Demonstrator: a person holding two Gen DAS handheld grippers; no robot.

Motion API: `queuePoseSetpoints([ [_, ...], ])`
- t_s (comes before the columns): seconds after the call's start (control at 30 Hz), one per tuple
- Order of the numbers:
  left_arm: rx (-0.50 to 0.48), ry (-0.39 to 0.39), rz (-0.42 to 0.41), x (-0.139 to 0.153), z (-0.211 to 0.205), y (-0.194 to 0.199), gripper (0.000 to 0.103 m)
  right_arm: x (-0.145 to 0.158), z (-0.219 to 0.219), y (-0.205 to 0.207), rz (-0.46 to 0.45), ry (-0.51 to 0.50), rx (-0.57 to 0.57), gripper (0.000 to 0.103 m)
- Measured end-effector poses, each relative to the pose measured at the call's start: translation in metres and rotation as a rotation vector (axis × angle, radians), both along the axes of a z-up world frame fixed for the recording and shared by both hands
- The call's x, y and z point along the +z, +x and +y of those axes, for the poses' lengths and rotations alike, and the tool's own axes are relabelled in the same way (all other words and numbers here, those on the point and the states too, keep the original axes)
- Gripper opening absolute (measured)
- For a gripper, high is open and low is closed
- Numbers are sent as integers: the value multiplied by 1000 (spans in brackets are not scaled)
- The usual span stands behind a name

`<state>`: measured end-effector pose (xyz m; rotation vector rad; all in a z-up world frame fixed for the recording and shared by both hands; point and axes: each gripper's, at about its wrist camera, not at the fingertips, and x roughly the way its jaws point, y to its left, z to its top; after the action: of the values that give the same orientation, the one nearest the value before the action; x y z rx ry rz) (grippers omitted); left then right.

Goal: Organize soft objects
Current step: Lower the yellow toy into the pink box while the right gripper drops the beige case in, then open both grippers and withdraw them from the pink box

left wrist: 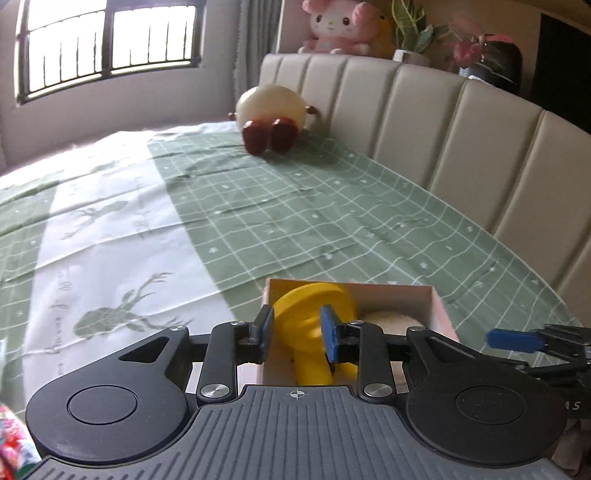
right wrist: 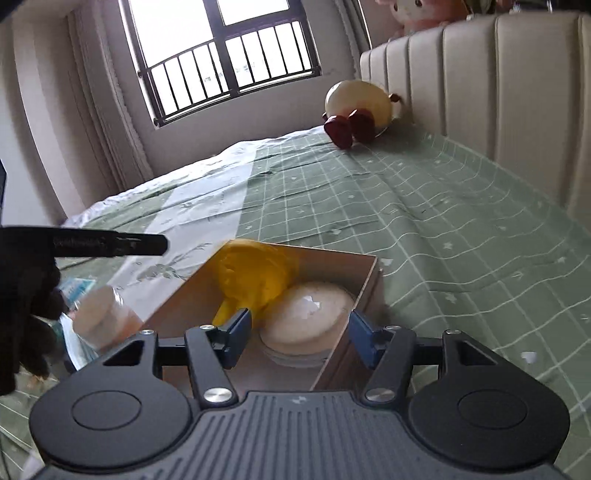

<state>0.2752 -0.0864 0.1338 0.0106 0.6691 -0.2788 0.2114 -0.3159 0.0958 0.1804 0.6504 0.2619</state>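
With both tongs, left (left wrist: 297, 334) and right (right wrist: 297, 338), held apart and empty over the box (right wrist: 364, 284), the yellow toy (right wrist: 255, 280) inside it is judged light, squashy, best pinched at its narrow stem, while the round plush (right wrist: 356, 99) far beyond the box is left unsorted.

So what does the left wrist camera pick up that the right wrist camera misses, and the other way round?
Only the left wrist view: potted plants on the ledge behind the headboard, and the whole pink plush beside them.

Only the right wrist view: a clear-wrapped round pale item lying outside the box, and a black-gloved hand.

Both: the open cardboard box holding the yellow soft toy and round cream cushion, the cream plush with dark red feet by the padded beige headboard, the green checked bedsheet, and the barred window.
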Motion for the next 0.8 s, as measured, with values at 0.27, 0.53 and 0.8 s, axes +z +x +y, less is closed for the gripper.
queuePoseSetpoints([
  [0.27,122,26,-72,12,53,-61,30,0,47,-50,-48,-144,98,63],
  [0.53,270,-120,-142,-9,135,-163,30,-23,120,-84,-11,-223,141,64],
  [0.8,389,-121,32,-70,176,-200,30,-57,168,-116,-19,-219,137,70],
])
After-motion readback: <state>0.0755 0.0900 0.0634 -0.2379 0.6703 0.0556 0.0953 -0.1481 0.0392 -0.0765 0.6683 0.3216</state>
